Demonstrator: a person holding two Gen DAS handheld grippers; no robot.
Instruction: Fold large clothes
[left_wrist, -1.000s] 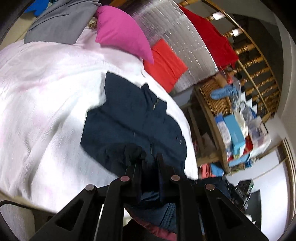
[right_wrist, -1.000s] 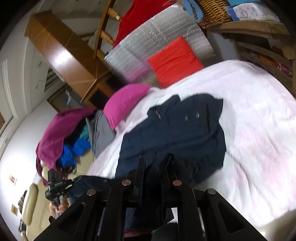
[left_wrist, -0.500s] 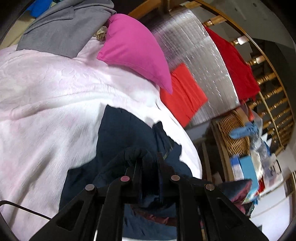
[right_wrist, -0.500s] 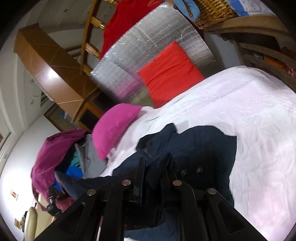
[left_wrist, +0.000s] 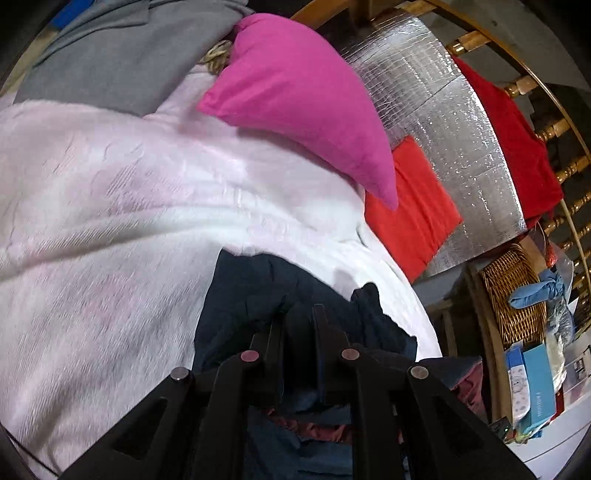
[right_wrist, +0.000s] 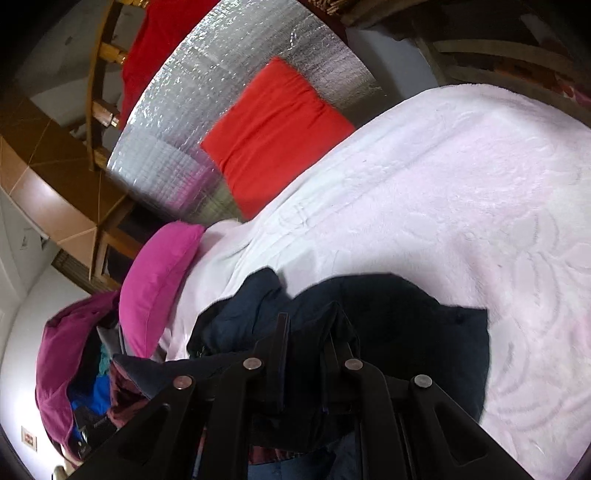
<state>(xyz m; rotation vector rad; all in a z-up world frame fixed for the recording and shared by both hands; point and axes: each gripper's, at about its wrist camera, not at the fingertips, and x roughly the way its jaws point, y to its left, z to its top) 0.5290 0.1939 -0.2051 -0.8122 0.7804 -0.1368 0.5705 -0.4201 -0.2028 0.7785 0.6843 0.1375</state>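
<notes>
A dark navy garment (left_wrist: 255, 291) lies on the pale pink bedspread (left_wrist: 110, 221). My left gripper (left_wrist: 299, 314) is shut on a bunched edge of it, held just above the cloth. In the right wrist view the same navy garment (right_wrist: 424, 332) spreads over the bedspread (right_wrist: 480, 184), and my right gripper (right_wrist: 308, 317) is shut on another raised fold of it. The cloth under both grippers is doubled over itself. The parts of the garment below the gripper bodies are hidden.
A magenta pillow (left_wrist: 303, 96) and an orange-red cushion (left_wrist: 410, 210) lie at the head of the bed against a silver foil panel (left_wrist: 443, 122). Grey clothing (left_wrist: 122, 48) lies far left. A wicker basket (left_wrist: 513, 295) and a shelf stand beside the bed. A clothes heap (right_wrist: 70, 362) shows at left.
Both grippers have carried their held edges of the navy garment toward the pillows, folding it over itself. Less of the garment lies flat and the pillows appear closer.
</notes>
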